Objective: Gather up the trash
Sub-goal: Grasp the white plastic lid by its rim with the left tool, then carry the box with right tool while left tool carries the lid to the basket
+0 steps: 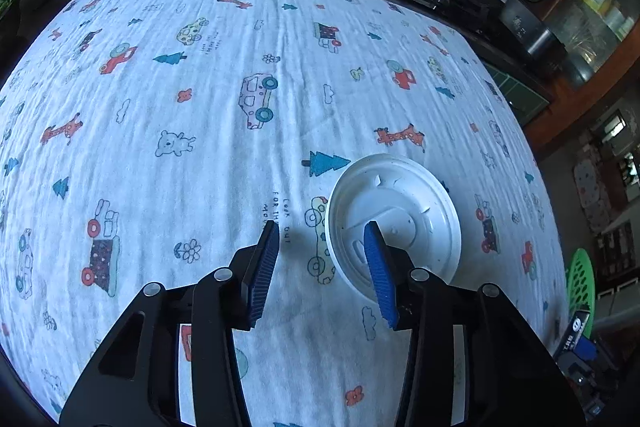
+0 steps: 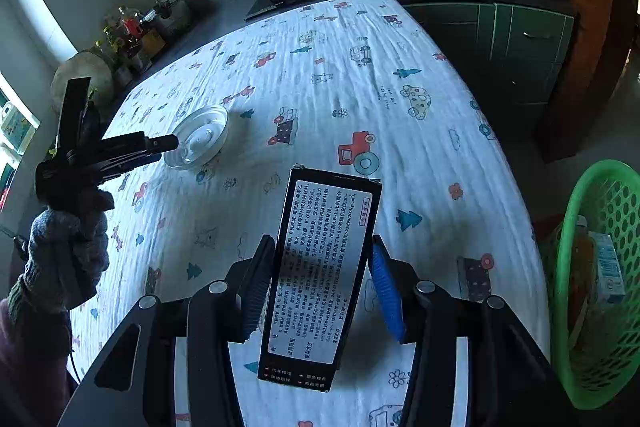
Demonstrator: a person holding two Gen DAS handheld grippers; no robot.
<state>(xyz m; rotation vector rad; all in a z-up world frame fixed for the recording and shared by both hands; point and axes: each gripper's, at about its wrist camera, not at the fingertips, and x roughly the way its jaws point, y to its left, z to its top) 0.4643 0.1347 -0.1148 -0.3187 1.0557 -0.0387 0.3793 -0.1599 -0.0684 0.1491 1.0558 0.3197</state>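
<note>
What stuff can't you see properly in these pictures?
- Lid: left wrist view, its near edge is hidden behind the left gripper's finger.
- Box: right wrist view, the right gripper covers its sides; the print is too small to read.
- Basket: cut off by the picture's right edge; what's inside shows only partly through the mesh.
- Jars: far away, too small and dim to tell apart.
</note>
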